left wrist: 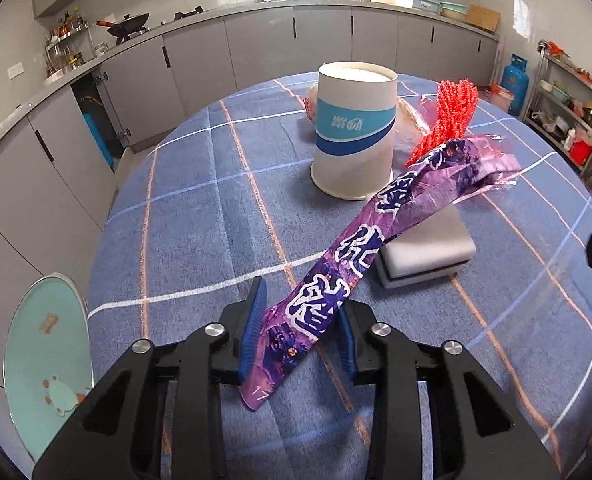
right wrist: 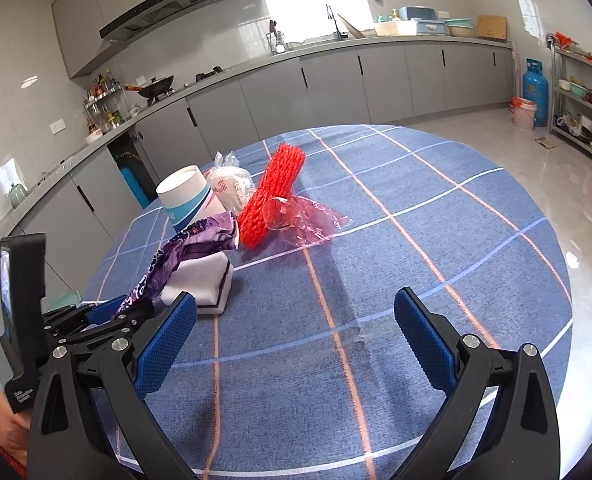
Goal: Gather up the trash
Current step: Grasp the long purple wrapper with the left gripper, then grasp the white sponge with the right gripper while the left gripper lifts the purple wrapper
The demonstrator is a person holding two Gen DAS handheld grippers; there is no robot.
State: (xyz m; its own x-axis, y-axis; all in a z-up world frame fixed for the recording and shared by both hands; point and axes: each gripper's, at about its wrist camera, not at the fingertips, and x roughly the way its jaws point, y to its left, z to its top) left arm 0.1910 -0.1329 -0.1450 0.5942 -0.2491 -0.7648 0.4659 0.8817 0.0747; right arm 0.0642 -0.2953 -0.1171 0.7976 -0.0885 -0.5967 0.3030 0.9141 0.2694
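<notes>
My left gripper [left wrist: 301, 322] has its jaws around the near end of a long purple wrapper [left wrist: 379, 228], with a gap at each pad. The wrapper slopes up over a white sponge block [left wrist: 427, 252]. Behind stand an upturned white and blue paper cup [left wrist: 353, 128], a red foam net [left wrist: 449, 116] and clear pink plastic film [left wrist: 419, 112]. In the right wrist view my right gripper [right wrist: 296, 316] is open and empty above bare tablecloth. The wrapper [right wrist: 192, 248], sponge [right wrist: 204, 280], cup [right wrist: 188, 200], net [right wrist: 274, 196], film [right wrist: 307, 216] and a whitish bag [right wrist: 230, 186] lie left of it.
The round table has a blue checked cloth [right wrist: 415, 240]. A light blue stool seat [left wrist: 44, 364] stands off the table's left edge. Grey kitchen cabinets [left wrist: 256, 48] run behind. A blue gas bottle [right wrist: 533, 88] and metal shelves [right wrist: 587, 112] stand at the right.
</notes>
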